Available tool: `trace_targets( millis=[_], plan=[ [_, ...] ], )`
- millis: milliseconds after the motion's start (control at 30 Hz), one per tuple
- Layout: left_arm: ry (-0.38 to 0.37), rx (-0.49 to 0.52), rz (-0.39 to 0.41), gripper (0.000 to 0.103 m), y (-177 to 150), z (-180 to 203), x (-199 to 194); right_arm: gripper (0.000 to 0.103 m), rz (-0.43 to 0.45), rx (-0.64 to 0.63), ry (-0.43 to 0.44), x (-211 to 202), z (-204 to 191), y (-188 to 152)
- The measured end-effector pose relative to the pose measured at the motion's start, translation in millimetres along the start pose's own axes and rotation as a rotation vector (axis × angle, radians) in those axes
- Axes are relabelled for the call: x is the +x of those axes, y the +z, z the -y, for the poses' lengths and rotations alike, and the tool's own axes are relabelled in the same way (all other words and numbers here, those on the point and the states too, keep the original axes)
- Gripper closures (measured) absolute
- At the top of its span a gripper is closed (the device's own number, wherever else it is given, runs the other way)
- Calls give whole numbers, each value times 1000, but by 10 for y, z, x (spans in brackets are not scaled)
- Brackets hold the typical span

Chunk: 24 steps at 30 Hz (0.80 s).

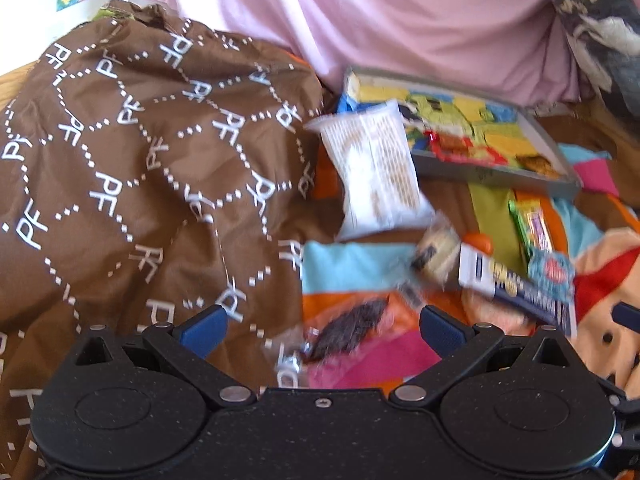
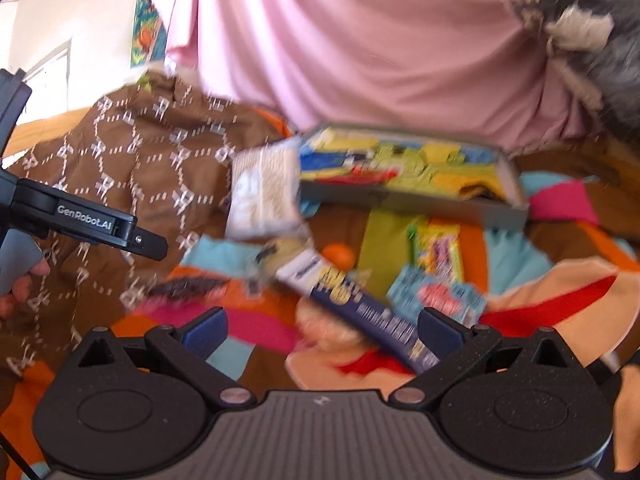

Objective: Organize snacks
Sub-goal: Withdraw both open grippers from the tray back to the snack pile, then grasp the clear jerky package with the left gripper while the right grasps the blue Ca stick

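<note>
a white wall [image 2: 60, 20] is showing at the upper left, with a colourful patterned hanging [image 2: 146, 36] lying against it. a pink cloth [image 2: 360, 48] is draping across the back, and daylight is washing everything brightly.

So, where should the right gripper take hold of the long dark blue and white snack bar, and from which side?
Probably across its narrow width, near the middle of the dark blue and white bar. It lies flat and slanted on the colourful cloth, its near end between the open fingers of the right gripper. Come from above, turned so the fingers cross the bar's long edges; the light blue packet lies close on its right.
</note>
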<state>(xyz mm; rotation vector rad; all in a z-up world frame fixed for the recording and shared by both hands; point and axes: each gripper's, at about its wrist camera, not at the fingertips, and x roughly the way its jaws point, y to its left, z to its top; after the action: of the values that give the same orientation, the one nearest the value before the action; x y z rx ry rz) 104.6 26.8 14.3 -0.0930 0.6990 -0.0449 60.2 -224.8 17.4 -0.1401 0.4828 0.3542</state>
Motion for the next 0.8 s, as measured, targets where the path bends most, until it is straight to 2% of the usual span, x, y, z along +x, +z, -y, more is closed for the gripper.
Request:
trace_targets(
  millis=[167, 400, 567, 800],
  plan=[
    [-21, 80, -42, 1, -134, 30, 70, 0, -109, 33, 39, 165, 48, -58],
    [-22, 149, -84, 1, -177, 124, 184, 0, -222, 78, 38, 401, 151, -83],
    [-16, 181, -101, 1, -124, 171, 288, 0, -241, 98, 9, 505, 280, -31],
    [-24, 214, -141, 1, -26, 186, 473, 0, -227, 54, -25, 640, 424, 89]
  ],
)
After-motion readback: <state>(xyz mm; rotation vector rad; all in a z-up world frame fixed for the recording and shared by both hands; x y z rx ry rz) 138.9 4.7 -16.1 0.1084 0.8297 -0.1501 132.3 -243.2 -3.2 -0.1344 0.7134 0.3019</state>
